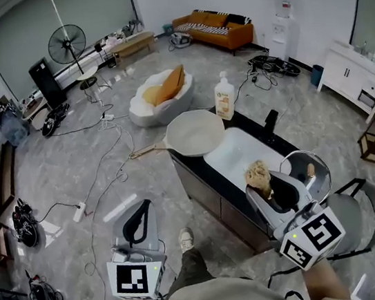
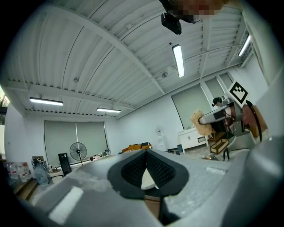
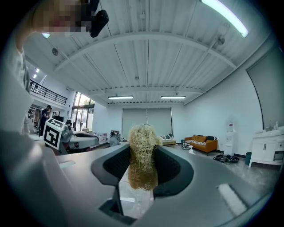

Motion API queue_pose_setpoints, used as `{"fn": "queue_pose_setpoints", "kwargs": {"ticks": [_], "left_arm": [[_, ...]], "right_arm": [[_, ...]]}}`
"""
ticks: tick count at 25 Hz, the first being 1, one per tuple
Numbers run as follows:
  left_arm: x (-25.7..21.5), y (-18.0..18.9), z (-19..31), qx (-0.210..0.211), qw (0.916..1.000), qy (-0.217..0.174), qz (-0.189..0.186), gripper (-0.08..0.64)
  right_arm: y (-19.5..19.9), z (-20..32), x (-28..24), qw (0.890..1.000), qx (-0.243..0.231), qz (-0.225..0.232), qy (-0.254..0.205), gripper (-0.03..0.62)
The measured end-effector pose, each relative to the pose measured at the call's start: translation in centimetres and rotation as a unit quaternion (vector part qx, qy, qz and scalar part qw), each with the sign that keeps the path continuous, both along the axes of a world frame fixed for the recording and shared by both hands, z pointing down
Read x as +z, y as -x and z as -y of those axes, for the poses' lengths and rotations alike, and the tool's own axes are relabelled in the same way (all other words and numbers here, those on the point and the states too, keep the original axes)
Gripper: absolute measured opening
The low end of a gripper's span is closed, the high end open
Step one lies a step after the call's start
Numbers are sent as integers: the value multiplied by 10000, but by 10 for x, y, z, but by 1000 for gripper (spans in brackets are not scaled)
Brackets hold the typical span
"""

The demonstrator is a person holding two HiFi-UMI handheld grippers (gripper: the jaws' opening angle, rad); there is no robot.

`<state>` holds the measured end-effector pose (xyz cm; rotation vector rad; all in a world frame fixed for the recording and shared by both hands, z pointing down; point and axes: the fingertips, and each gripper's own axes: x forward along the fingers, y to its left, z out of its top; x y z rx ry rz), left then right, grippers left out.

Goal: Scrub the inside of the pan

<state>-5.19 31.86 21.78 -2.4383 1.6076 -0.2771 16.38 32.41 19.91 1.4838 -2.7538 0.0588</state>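
A white pan (image 1: 194, 132) sits at the far end of a long black counter (image 1: 209, 181), its handle pointing left. My right gripper (image 1: 270, 188) is over the counter's near end, shut on a tan, stringy scrubber (image 1: 257, 174). The scrubber (image 3: 143, 155) stands upright between the pads in the right gripper view. My left gripper (image 1: 140, 219) hangs over the floor left of the counter, its jaws shut with nothing between them. In the left gripper view the dark pads (image 2: 162, 170) meet and point up towards the room and ceiling. Both grippers are well short of the pan.
A soap bottle (image 1: 224, 97) stands behind the pan, beside a white sink basin (image 1: 234, 156). A steel bowl (image 1: 307, 168) lies by the right gripper and a grey bin (image 1: 371, 212) stands to the right. On the floor are a beanbag (image 1: 162, 95), cables and a fan (image 1: 67, 43).
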Motion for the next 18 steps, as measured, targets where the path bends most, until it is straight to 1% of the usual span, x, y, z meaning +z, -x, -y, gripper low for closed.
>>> {"fn": "queue_pose_setpoints", "kwargs": {"ticks": [6, 9, 14, 15, 18], "left_arm": [[9, 14, 37, 34, 10000, -12, 3, 2], [17, 19, 61, 25, 9999, 100, 71, 2], [27, 33, 110, 105, 9997, 215, 44, 2], [30, 37, 121, 130, 9995, 270, 74, 2], [44, 46, 157, 236, 9978, 606, 99, 2]], "right_arm": [[11, 36, 12, 10000, 22, 3, 46, 172], [16, 60, 21, 9999, 65, 6, 128, 172], [32, 107, 32, 9995, 117, -43, 285, 172], [37, 117, 34, 9994, 122, -52, 309, 172], [49, 149, 38, 9991, 148, -109, 384, 172]]}}
